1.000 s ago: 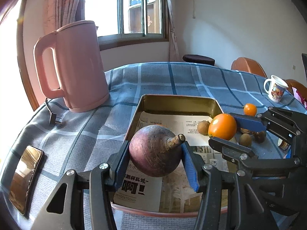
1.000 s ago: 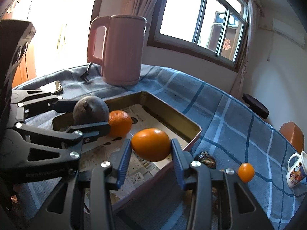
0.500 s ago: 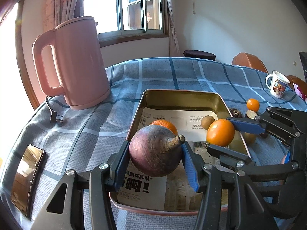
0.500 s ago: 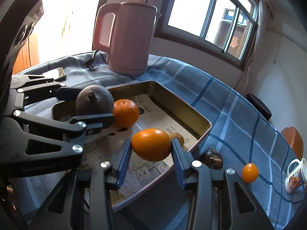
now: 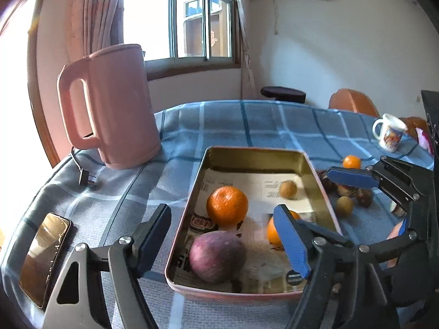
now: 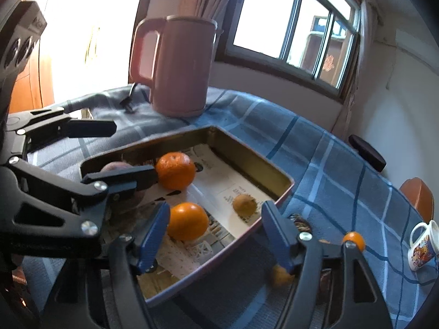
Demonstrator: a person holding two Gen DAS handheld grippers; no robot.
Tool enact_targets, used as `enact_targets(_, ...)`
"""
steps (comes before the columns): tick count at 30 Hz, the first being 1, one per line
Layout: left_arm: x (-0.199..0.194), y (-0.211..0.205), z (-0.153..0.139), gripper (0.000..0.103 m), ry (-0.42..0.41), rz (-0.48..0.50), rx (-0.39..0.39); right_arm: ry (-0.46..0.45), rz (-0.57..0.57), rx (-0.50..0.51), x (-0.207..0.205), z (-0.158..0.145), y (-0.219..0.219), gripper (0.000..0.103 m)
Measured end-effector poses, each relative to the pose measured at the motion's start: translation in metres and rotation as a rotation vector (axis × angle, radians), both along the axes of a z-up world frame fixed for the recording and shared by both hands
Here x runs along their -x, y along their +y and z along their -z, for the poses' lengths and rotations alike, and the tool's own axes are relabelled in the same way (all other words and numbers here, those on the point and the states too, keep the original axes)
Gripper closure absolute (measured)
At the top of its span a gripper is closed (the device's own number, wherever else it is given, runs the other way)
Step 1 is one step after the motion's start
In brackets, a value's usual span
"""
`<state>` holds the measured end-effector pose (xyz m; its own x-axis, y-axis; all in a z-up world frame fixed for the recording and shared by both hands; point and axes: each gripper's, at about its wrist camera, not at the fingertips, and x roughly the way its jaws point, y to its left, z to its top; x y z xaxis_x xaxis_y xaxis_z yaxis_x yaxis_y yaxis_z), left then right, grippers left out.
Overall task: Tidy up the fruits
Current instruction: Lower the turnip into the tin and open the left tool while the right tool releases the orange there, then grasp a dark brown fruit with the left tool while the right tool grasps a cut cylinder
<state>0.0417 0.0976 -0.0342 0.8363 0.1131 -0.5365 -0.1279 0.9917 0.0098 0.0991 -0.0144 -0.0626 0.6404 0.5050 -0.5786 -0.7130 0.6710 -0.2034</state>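
Both pairs of fingers have just been opening, and the fruit they carried a second ago now lies in the tray [image 5: 252, 152]. Under the left gripper [image 5: 223, 240] the purple fruit [image 5: 216, 256] rests on the printed paper at the tray's near end, below the spread fingers and clear of both pads. Beneath the right gripper [image 6: 215, 235] the smooth orange [image 6: 187, 224] sits just beside the left-hand pad, with nothing pinched between the fingers.

What the next move turns on, I judge, is the fruit still out on the table [image 5: 247, 120]. A small orange [image 5: 351, 161], a brownish round fruit [image 5: 344, 205] and some dark ones lie past the tray's right wall, on the right gripper's side and well apart from the left gripper. These loose pieces look round, so no long axis sets the approach; the purple fruit's stem cannot be seen from here. The right hand seems the nearer one for them.

Only the left wrist view shows the whole tray, with the dimpled orange [image 5: 227, 205] and a small brown fruit [image 5: 288, 189] further in, and a phone [image 5: 45, 257] left of the tray. From the right wrist come the small orange [image 6: 354, 241] past its own right finger and a blurred yellowish fruit low by that finger, while the purple fruit [image 6: 115, 167] is mostly hidden behind the left gripper's arm. A pink kettle [image 5: 109, 107] stands beyond the tray
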Motion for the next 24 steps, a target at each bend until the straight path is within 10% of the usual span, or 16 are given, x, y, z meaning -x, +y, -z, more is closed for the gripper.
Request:
enact_targets(9, 0.009, -0.019, -0.014, 0.025, -0.069, 0.050, 0.031, -0.090, 0.170, -0.079, 0.013, -0.027, -0.096, 0.023)
enact_targets(24, -0.006, -0.098, -0.007, 0.025, -0.038, 0.202, 0.016, 0.064, 0.412, -0.048, -0.018, 0.001, -0.198, 0.025)
